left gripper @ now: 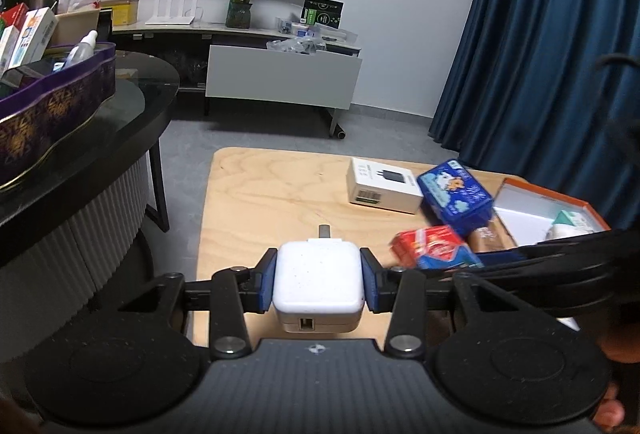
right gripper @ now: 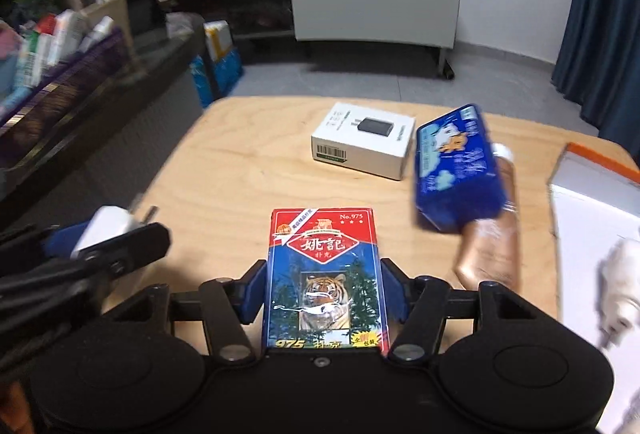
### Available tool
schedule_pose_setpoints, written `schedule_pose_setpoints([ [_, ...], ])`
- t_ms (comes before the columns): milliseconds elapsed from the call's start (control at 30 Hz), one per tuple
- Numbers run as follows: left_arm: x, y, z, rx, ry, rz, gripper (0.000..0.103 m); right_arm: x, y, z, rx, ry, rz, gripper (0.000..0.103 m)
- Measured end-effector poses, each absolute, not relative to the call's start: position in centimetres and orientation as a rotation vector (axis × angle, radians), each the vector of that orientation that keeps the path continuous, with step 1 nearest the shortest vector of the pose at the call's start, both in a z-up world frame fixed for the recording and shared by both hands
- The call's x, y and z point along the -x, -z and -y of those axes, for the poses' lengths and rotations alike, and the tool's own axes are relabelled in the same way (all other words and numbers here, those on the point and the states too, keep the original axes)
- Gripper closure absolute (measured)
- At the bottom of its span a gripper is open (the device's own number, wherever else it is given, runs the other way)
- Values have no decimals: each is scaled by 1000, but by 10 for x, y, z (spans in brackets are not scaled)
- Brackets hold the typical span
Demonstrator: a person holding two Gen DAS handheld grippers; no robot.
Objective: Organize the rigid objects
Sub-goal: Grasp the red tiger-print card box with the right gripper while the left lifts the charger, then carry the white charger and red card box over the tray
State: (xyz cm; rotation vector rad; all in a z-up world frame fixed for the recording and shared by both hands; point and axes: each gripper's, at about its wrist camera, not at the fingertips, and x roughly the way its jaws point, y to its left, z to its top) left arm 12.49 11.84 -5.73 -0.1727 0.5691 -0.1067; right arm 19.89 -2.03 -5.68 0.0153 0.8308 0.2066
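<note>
White charger and card pack, each between a gripper's pads above the wooden surface (left gripper: 256,202).

The white charger (left gripper: 319,280), a rounded square block with 1 USB port facing the camera, is pinched by the left gripper (left gripper: 319,281). The card pack (right gripper: 325,280), red and blue with a tiger picture, sits between the right gripper's (right gripper: 323,288) blue pads, which touch its sides. Beyond lie a white box (right gripper: 362,140), a blue tin (right gripper: 456,166) and an orange-rimmed box (left gripper: 548,208).
</note>
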Motion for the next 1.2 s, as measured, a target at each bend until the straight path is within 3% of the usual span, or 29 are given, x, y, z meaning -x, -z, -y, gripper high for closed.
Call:
schedule_pose_setpoints([
  [400,-70,27,-38,169,239,-523,61,-80,-19,135,-75,-58,-614,32],
  [800,-58,-12,65,146,345,-469,61,0,-25,256,-189,148,-541,32],
  [1200,-63,21,129,91,342,-576,61,12,-4,276,-234,128,-510,32],
])
